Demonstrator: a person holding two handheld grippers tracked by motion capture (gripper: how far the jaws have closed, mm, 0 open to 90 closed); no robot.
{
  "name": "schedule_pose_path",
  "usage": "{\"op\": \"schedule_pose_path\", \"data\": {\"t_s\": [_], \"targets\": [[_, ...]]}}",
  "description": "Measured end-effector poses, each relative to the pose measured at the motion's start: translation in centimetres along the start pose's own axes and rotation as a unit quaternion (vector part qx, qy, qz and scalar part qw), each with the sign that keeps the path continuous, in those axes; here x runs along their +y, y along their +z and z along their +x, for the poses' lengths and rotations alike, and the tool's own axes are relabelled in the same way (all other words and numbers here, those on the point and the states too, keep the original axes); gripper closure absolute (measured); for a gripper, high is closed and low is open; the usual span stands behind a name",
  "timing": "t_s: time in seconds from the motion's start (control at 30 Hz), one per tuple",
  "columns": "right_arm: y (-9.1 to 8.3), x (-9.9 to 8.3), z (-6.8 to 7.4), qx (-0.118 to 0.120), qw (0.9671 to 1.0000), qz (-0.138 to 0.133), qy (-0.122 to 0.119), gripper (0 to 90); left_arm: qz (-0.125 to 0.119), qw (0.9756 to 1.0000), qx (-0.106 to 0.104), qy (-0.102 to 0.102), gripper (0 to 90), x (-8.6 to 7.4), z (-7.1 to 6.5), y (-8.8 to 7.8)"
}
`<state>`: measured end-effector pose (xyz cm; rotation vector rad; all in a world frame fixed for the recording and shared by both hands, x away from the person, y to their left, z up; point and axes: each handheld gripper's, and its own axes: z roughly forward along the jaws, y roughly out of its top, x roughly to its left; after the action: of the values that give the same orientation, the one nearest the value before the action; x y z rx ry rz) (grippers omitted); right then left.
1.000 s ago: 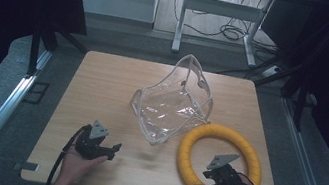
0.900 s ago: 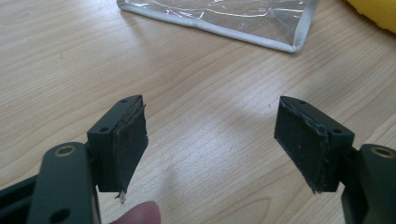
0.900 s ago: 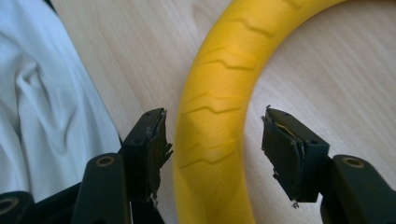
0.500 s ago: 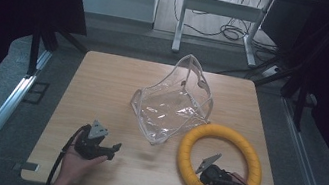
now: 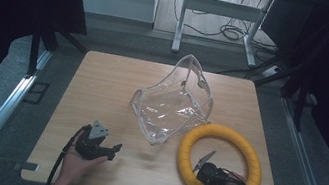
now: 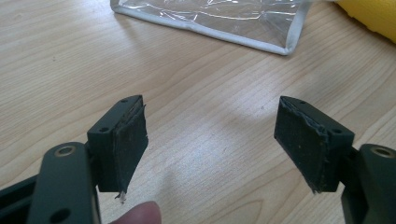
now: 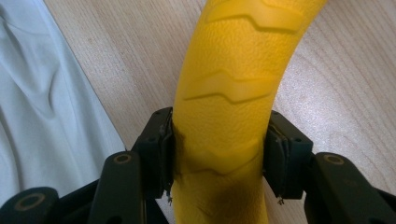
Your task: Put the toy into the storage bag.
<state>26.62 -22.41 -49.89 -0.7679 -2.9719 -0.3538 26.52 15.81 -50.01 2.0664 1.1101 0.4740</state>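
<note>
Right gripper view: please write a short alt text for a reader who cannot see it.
The right hand-held gripper is shut on a thick yellow ring, one black jaw pressing each side. The ring lies on a light wooden table, with clear plastic at the left.

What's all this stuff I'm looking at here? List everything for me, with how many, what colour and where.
Ridged yellow foam ring: one, yellow, flat on the table's right near side, its left edge touching the pouch.
Clear plastic pouch with pale trim: one, transparent, middle of the table, standing open.
Light wooden table: one, pale wood, centre of the room.
Metal desk frame: one, grey-white, on the floor beyond the table, cables beneath it.
Left gripper: one, black, near left side, jaws open over bare wood.
Right gripper: one, black, near right side, jaws just closed onto the ring's near arc.
</note>
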Motion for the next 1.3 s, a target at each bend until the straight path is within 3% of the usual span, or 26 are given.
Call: {"op": "schedule_pose_path", "data": {"t_s": [0.17, 0.37, 0.43, 0.47, 0.53, 0.7, 0.83, 0.87, 0.93, 1.13, 1.2, 1.23, 1.3], "targets": [[0.0, 0.1, 0.0, 0.002, 1.0, 0.004, 0.008, 49.9, 0.001, 1.0, 0.0, 0.0, 25.6, 0.0, 0.0, 0.0], [-0.2, -0.3, -0.5, 0.021, 0.9997, -0.009, 0.011, 50.4, -0.001, 1.0, 0.001, -0.001, 25.6, -0.1, 0.1, -0.1], [-0.7, -0.7, -0.8, 0.034, 0.999, -0.023, 0.015, 50.4, -0.001, 1.0, 0.001, -0.002, 25.7, 0.0, 0.2, -0.1], [-1.5, -1.0, -1.1, 0.051, 0.9974, -0.044, 0.025, 50.5, -0.003, 1.0, -0.001, -0.003, 25.7, -0.1, 0.2, -0.1], [-1.9, -1.3, -1.4, 0.059, 0.9964, -0.055, 0.027, 50.5, -0.004, 1.0, -0.003, -0.006, 25.7, -0.1, 0.2, -0.1], [-4.4, -3.3, -2.1, 0.085, 0.9868, -0.132, 0.039, 50.7, -0.005, 1.0, -0.006, -0.003, 25.7, 0.0, 0.2, -0.2], [-5.8, -4.6, -2.7, 0.1, 0.9759, -0.188, 0.048, 50.7, -0.004, 1.0, -0.006, -0.003, 25.7, 0.0, 0.2, -0.2], [-5.8, -4.6, -2.7, 0.1, 0.9759, -0.188, 0.048, 50.7, -0.004, 1.0, -0.006, -0.003, 25.7, 0.0, 0.2, -0.2], [-6.7, -5.3, -3.0, 0.105, 0.969, -0.217, 0.051, 50.7, -0.003, 1.0, -0.007, -0.003, 25.7, 0.0, 0.2, -0.1], [-7.5, -5.8, -3.3, 0.11, 0.9628, -0.241, 0.055, 50.7, -0.005, 1.0, -0.006, -0.003, 25.7, 0.0, 0.2, -0.1], [-8.0, -6.1, -3.6, 0.113, 0.9579, -0.257, 0.058, 50.7, -0.004, 1.0, -0.005, -0.005, 25.7, 0.0, 0.2, -0.2], [-8.0, -6.1, -3.6, 0.113, 0.9579, -0.257, 0.058, 50.7, -0.004, 1.0, -0.005, -0.005, 25.7, 0.0, 0.2, -0.2], [-8.4, -6.5, -4.0, 0.118, 0.9512, -0.278, 0.064, 50.8, -0.005, 1.0, -0.006, -0.005, 25.7, 0.0, 0.2, -0.1]]}}
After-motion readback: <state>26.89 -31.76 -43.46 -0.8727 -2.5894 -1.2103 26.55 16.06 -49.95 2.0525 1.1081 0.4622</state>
